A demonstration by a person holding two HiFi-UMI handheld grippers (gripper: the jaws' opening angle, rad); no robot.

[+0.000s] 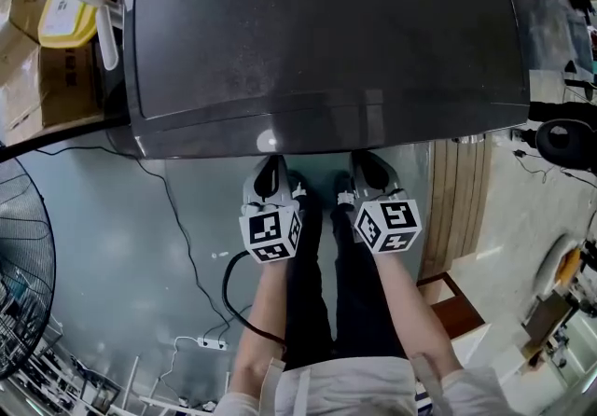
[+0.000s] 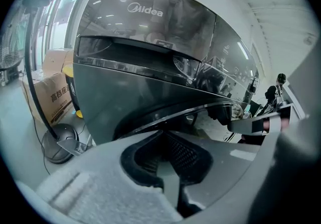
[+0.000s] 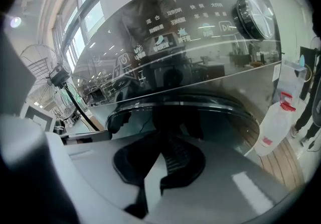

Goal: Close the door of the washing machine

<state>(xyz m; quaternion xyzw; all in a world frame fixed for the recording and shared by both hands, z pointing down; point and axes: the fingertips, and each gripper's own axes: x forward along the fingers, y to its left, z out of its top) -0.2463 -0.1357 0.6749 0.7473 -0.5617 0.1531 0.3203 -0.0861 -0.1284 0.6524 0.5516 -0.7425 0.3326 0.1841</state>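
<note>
Cardboard box [image 1: 42, 88] near what looks like a fan [image 1: 20, 279].

Left bare forearm [image 1: 264, 321] and right bare forearm [image 1: 407, 312] reach forward, roughly parallel. Left grey two-jaw gripper [image 1: 270, 167] with black-and-white marker cube: jaws closed together, nothing between them, pointing forward and down. Right grey two-jaw gripper [image 1: 366, 164], same build: jaws closed, empty, same tilt. The two sit side by side, near but apart.

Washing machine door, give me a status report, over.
Left tongs and right tongs shut, empty. Door right ahead of both, latch state unclear. Nothing seen between tongs and door.
</note>
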